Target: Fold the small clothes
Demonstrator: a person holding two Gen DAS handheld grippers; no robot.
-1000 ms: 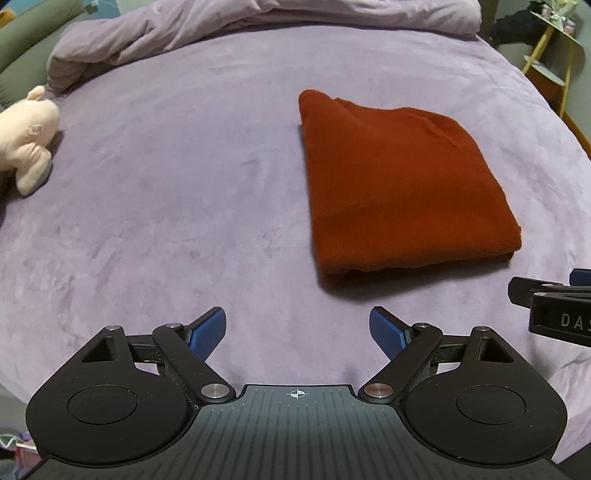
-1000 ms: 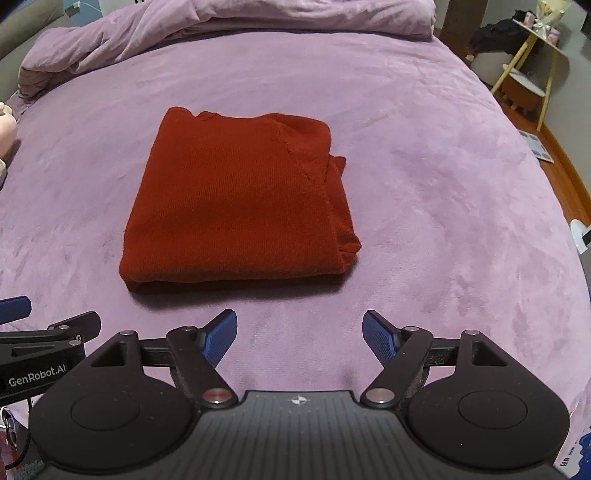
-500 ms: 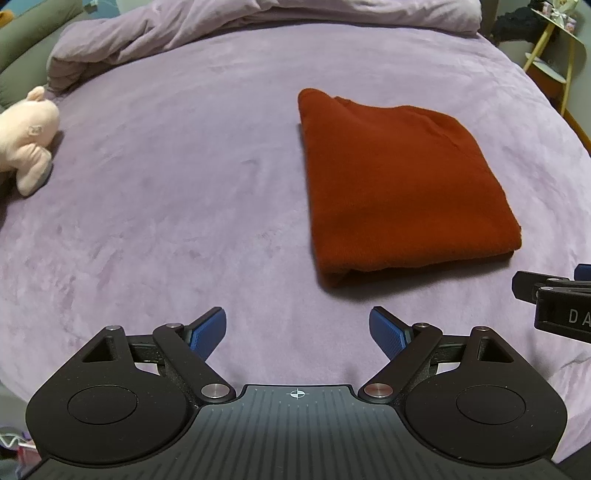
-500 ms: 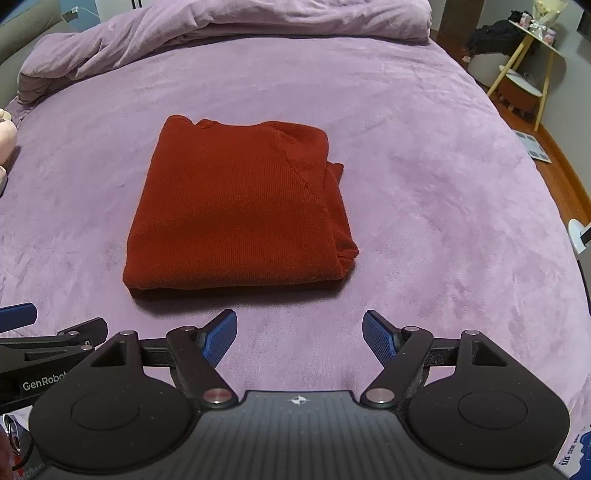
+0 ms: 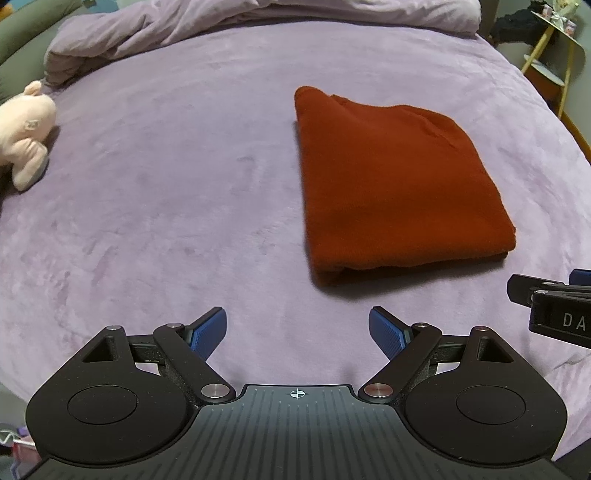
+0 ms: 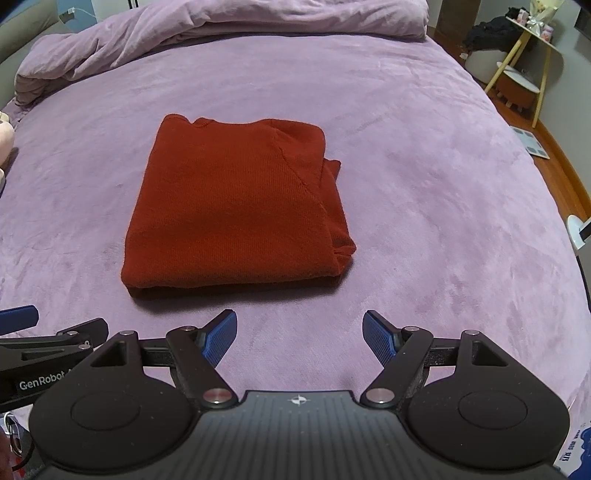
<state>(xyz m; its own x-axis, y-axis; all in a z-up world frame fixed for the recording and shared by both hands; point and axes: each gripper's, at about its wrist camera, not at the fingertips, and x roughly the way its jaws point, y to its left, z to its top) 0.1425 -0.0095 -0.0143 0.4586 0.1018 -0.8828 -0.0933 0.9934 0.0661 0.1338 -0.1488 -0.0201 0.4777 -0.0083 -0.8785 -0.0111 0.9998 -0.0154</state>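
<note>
A rust-red knit garment (image 6: 236,206) lies folded into a neat rectangle on the purple bed cover (image 6: 443,192); in the left wrist view the garment (image 5: 395,184) sits ahead and to the right. My left gripper (image 5: 297,334) is open and empty, above the bed cover, short of the garment's near left corner. My right gripper (image 6: 299,338) is open and empty, just short of the garment's near edge. Each gripper's side shows at the edge of the other's view.
A bunched purple duvet (image 6: 221,26) lies across the far side of the bed. A pink plush toy (image 5: 24,129) rests at the left edge. A yellow-legged side table (image 6: 524,48) and wooden floor are past the bed's right side.
Both grippers have drawn back slightly from the folded garment and stayed open. The garment has not moved.
</note>
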